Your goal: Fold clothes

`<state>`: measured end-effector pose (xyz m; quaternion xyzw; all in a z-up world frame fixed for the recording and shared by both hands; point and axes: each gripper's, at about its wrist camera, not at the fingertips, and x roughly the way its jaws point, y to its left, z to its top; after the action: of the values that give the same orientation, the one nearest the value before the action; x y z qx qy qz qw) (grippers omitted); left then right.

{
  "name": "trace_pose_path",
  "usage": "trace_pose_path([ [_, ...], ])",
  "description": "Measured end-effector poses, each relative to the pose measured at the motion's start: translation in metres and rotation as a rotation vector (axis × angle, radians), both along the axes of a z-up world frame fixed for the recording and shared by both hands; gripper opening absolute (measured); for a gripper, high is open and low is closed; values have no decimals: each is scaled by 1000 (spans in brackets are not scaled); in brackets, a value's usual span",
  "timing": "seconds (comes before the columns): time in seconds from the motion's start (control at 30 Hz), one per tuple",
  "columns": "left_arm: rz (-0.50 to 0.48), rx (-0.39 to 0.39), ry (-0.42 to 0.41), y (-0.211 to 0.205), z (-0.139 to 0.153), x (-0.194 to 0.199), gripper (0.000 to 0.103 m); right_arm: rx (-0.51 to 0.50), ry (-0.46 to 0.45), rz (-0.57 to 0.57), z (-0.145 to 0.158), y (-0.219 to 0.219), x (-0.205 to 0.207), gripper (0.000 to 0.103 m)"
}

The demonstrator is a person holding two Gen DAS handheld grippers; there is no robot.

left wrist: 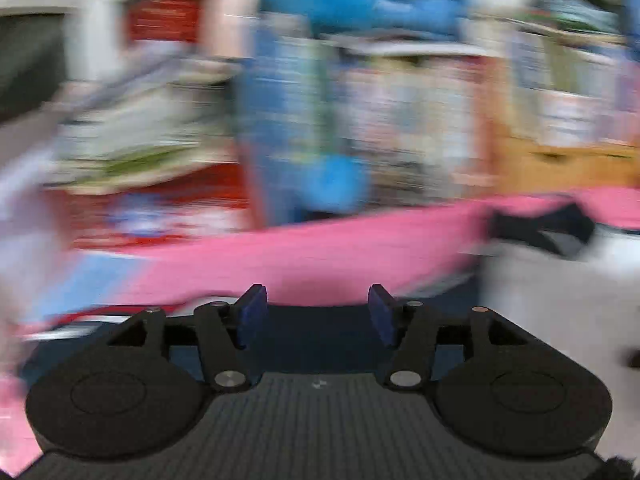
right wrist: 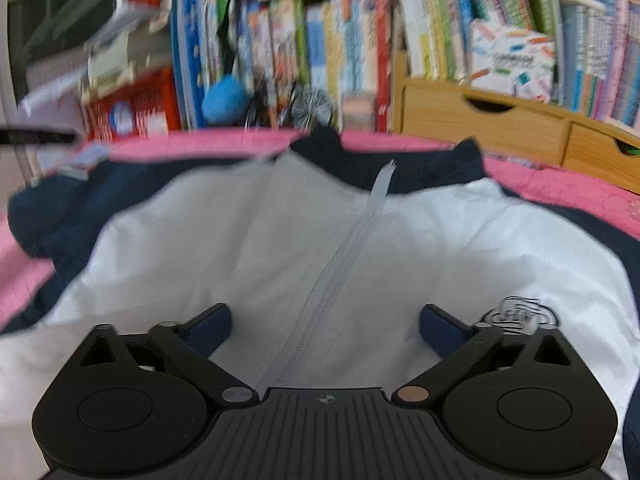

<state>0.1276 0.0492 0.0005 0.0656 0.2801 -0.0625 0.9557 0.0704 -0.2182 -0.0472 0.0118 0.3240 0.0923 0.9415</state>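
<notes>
A white jacket (right wrist: pixel 280 240) with navy sleeves and collar lies front up on a pink cover (right wrist: pixel 560 188), its zipper (right wrist: pixel 344 264) running down the middle. My right gripper (right wrist: pixel 325 326) hovers open over the lower front, the zipper between its blue fingers (right wrist: pixel 208 326), which do not press on the cloth. The left wrist view is heavily blurred: my left gripper (left wrist: pixel 318 312) stands open with nothing between its fingers, over a navy part of the jacket (left wrist: pixel 320 340). The white body (left wrist: pixel 560 300) lies to its right.
Rows of books (right wrist: pixel 340 40) fill a shelf behind the pink cover. A wooden drawer unit (right wrist: pixel 500 124) stands at the back right. A blue plush toy (right wrist: pixel 224 100) sits among the books. A white frame (right wrist: pixel 12 60) is at the far left.
</notes>
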Motion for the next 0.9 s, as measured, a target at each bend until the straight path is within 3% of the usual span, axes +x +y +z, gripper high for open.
trace_pose_path([
  [0.07,-120,-19,47,-33,-12,5,54,23,-35,-10,10,-11,-3,88],
  [0.17,-221,22,76,-67,-34,18,54,-1,-62,-36,23,-27,4,70],
  [0.23,-212,83,104,-81,-51,32,51,-53,-49,-62,25,-38,18,53],
  [0.33,-158,109,71,-73,-65,50,49,-106,31,-99,9,-53,51,43],
  [0.4,-90,146,50,-70,-69,63,50,-88,81,-113,-7,-61,74,37],
  [0.57,78,183,35,-51,-75,98,50,-91,17,-116,-20,-60,124,36],
  [0.7,170,230,43,-46,-78,113,50,-35,19,-127,-23,-67,160,43],
  [0.73,171,237,41,-47,-79,111,50,-31,32,-115,-21,-67,161,51],
  [0.8,175,250,37,-48,-80,108,50,-43,84,-100,-12,-69,149,57],
  [0.9,164,233,35,-45,-77,104,48,-39,29,-103,13,-96,94,76],
])
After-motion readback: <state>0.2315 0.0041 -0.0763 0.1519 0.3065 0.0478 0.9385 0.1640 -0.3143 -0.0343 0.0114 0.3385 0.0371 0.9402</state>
